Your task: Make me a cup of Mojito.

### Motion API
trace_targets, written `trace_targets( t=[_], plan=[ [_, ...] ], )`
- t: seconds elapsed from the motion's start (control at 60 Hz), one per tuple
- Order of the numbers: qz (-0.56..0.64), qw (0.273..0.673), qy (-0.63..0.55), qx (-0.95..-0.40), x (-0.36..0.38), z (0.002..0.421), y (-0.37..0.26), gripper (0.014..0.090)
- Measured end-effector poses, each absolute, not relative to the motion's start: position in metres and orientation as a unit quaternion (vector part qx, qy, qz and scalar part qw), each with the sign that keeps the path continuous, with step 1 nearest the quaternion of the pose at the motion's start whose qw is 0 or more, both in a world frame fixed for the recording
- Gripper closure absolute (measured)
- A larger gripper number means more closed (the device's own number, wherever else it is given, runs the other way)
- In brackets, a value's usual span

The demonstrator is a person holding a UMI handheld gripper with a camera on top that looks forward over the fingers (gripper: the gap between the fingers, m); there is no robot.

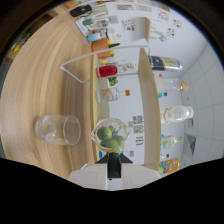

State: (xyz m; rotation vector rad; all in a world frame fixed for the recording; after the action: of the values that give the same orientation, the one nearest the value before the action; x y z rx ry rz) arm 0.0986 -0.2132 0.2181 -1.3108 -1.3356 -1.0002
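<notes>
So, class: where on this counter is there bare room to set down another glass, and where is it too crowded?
Free: the wide stretch of bare wooden counter between the empty glass and the white wire frame. Crowded: the row running on from the bowl of limes past the red-labelled bottle, and the shelf of bottles beside it.

The pale, grained wooden table (45, 85) is showing a smooth matt finish. The clear glass tumbler (57, 130) and the clear glass bowl (111, 135) holding green limes are glinting glossily.
</notes>
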Motion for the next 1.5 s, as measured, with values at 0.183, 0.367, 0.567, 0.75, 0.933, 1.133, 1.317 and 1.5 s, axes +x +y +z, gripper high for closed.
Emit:
trace_targets(
  t=[0.183,0.367,0.567,0.75,0.933,1.133,1.317,1.5],
  plan=[
    [-0.282,0.585,-0.346,-0.677,0.133,0.268,-0.231,0.0895],
    [-0.122,0.593,-0.134,-0.784,0.197,0.249,-0.253,0.0893],
    [-0.025,0.499,-0.010,-0.866,0.254,0.139,-0.272,0.0894],
    [0.029,0.414,0.052,-0.909,0.276,0.050,-0.281,0.0894],
    [0.043,0.385,0.049,-0.921,0.278,0.007,-0.280,0.0893],
    [0.030,0.385,0.024,-0.922,0.274,0.004,-0.275,0.0878],
    [-0.001,0.395,-0.002,-0.919,0.276,0.011,-0.273,0.0498],
    [-0.035,0.430,-0.007,-0.902,0.271,0.053,-0.271,0.0193]
  ],
)
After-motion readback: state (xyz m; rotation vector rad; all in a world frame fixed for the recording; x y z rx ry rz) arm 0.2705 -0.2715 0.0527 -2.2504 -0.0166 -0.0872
